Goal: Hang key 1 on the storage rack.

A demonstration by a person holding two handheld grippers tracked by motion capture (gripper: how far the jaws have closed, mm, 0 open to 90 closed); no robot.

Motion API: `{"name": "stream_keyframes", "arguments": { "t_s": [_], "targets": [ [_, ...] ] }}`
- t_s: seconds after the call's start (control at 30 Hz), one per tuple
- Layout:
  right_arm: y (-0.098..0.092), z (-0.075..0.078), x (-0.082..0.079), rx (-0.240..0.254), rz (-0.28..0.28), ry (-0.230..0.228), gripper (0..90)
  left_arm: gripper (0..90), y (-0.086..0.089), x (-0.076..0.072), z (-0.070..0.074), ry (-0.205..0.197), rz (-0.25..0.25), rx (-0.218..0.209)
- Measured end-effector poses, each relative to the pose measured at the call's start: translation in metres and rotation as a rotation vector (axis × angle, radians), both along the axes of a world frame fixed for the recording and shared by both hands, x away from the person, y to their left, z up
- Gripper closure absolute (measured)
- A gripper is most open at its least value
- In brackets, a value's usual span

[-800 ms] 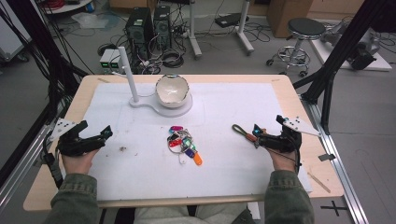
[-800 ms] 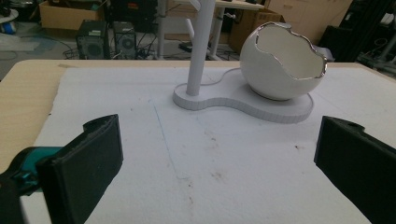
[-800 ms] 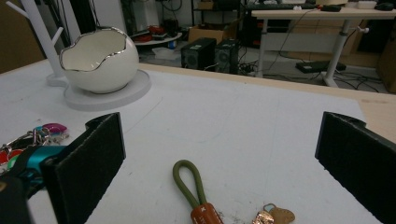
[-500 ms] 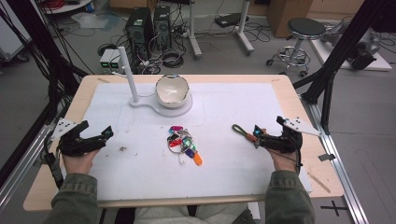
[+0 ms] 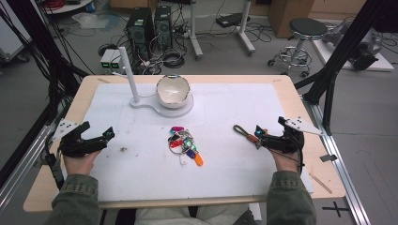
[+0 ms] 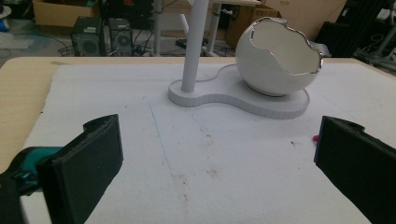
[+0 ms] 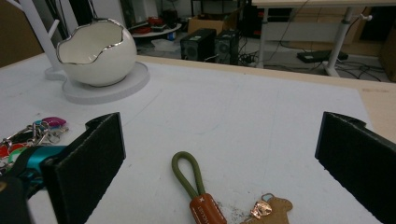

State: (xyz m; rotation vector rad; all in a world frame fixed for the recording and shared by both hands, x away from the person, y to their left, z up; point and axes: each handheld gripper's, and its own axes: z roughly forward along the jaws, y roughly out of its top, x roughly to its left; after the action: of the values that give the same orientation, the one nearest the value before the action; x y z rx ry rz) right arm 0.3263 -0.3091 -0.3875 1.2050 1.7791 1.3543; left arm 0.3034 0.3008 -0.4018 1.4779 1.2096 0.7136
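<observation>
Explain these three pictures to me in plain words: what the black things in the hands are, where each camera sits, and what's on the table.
A person sits at a table covered by a white mat, holding a hand-held two-jaw tool in each hand: the left gripper and the right gripper. The high view looks down from above the person. The other two pictures come from cameras riding on each gripper, looking out between its own black jaws. On the mat stand a white egg-shaped bowl on a white stand with a post, a bunch of colourful key tags in the middle, and a green loop keychain with an orange tab lying right in front of the right gripper. Both grippers are open and hold nothing.
</observation>
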Motion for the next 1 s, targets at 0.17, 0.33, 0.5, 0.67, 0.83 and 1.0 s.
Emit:
{"name": "stream_keyframes", "arguments": {
  "t_s": [0.17, 0.33, 0.5, 0.67, 0.83, 1.0],
  "targets": [
    [0.002, 0.000, 0.006, 0.004, 0.020, 0.042, 0.7, 1.7, -0.001, -0.002, 0.000, -0.005, -0.003, 0.004],
    [0.007, 0.002, 0.012, -0.029, 0.041, 0.068, 0.7, 1.7, -0.003, -0.002, -0.001, 0.002, -0.006, 0.009],
    [0.011, 0.005, 0.018, -0.052, 0.058, 0.085, 0.7, 1.7, -0.003, -0.003, -0.001, 0.007, -0.003, 0.010],
    [0.017, 0.006, 0.027, -0.075, 0.077, 0.108, 0.7, 1.7, -0.003, -0.003, -0.001, 0.008, -0.004, 0.013],
    [0.022, 0.009, 0.037, -0.096, 0.096, 0.139, 0.7, 1.7, -0.003, -0.003, -0.001, 0.006, 0.000, 0.008],
    [0.026, 0.010, 0.045, -0.121, 0.119, 0.171, 0.7, 1.7, -0.002, -0.002, -0.001, 0.006, -0.003, 0.006]
  ]
}}
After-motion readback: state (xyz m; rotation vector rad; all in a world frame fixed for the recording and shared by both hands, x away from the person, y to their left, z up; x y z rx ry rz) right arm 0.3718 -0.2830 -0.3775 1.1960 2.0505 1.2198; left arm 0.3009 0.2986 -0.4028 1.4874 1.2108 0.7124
